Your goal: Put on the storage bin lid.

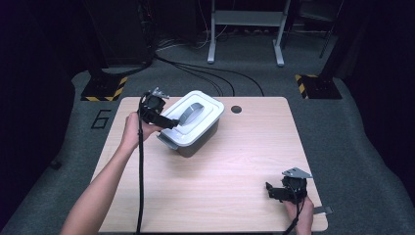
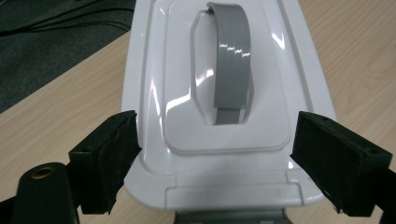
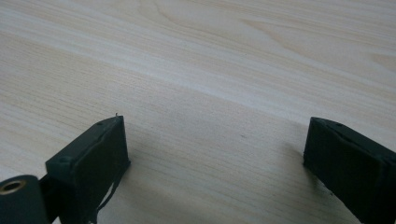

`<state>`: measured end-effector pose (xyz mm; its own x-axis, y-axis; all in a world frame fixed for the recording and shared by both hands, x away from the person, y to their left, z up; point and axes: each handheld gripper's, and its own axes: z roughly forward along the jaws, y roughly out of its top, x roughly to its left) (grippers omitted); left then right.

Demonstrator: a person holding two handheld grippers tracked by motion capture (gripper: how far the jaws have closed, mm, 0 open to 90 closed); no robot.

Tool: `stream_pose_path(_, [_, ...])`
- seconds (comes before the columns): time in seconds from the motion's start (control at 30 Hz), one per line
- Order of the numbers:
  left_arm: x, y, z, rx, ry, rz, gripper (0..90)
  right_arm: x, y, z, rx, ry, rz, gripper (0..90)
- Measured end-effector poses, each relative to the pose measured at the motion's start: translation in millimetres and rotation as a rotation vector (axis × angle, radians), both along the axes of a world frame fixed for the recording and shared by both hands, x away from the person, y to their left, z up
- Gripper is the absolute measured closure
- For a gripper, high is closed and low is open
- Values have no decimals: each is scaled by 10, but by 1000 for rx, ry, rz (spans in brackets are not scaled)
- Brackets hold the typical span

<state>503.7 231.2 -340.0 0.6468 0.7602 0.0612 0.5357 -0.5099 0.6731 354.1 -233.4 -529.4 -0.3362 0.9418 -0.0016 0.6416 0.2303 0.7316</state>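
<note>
A grey storage box [image 1: 198, 139] with a white lid [image 1: 193, 117] and a flat grey handle [image 1: 192, 111] stands at the back left of the wooden table [image 1: 235, 161]. My left gripper [image 1: 169, 122] hovers over the box's left end. In the left gripper view the left gripper [image 2: 217, 123] is open, its jaws standing on either side of the lid [image 2: 154, 93] without pressing on it, and the handle [image 2: 231, 60] lies ahead. A grey latch [image 2: 231, 217] shows below the lid's edge. My right gripper [image 1: 271, 191] rests low at the front right, and in its own view the right gripper [image 3: 212, 135] stands open over bare wood.
A round cable hole [image 1: 236, 109] sits in the table behind the box. Black cables [image 1: 215, 78] run across the grey floor beyond the far edge, near a metal frame's legs [image 1: 244, 34] and yellow-black striped bases [image 1: 103, 89].
</note>
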Motion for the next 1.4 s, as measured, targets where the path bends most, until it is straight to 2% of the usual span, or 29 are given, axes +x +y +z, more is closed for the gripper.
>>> stream_pose_path(0.03, [0, 0, 0, 0, 0, 0, 136, 0, 0, 0, 0, 0, 0, 55])
stream_pose_path(0.07, [-53, 77, -23, -6, -4, 16, 127, 0, 1, 0, 1, 1, -1, 55])
stream_pose_path(0.1, [-53, 77, -23, -6, -4, 16, 121, 0, 1, 0, 1, 1, -1, 55])
stream_pose_path(0.23, [-160, 258, -64, -4, -3, 28, 109, 0, 0, 0, 1, 1, -1, 54])
stream_pose_path(0.43, [-223, 408, -155, -10, -5, 60, 97, 0, 0, 0, 1, 1, -1, 55])
stream_pose_path(0.53, [-251, 529, -289, -16, 9, 81, 96, 0, 0, 0, 1, 1, -1, 55])
stream_pose_path(0.57, [-251, 529, -289, -16, 9, 81, 96, 0, 0, 0, 1, 1, -1, 54])
stream_pose_path(0.6, [-265, 583, -364, -15, 27, 84, 98, 0, 0, 0, 1, 1, -1, 55])
stream_pose_path(0.63, [-265, 583, -364, -15, 27, 84, 99, 0, 0, 0, 1, 1, -1, 55])
stream_pose_path(0.67, [-282, 631, -448, -15, 42, 94, 100, 0, 0, 0, 1, 1, -1, 55])
stream_pose_path(0.77, [-306, 713, -569, -13, 61, 107, 101, 0, 0, 0, 1, 1, -1, 55])
stream_pose_path(0.8, [-306, 713, -569, -13, 61, 107, 101, 0, 0, 0, 1, 1, -1, 55])
stream_pose_path(0.83, [-325, 767, -646, -21, 75, 118, 101, 0, 0, 0, 1, 1, -1, 55])
stream_pose_path(1.27, [-480, 1033, -1192, -48, 171, 178, 100, 0, 0, 0, 1, 1, -1, 55])
stream_pose_path(1.3, [-480, 1033, -1192, -48, 171, 178, 99, 0, 0, 0, 1, 1, -1, 55])
stream_pose_path(1.33, [-511, 1061, -1283, -48, 181, 194, 95, 0, 0, 0, 1, 1, -1, 54])
stream_pose_path(1.37, [-511, 1061, -1283, -48, 181, 194, 90, 0, 0, 0, 1, 1, -1, 54])
stream_pose_path(1.4, [-543, 1096, -1372, -51, 187, 206, 87, 0, 0, 0, 1, 1, -1, 54])
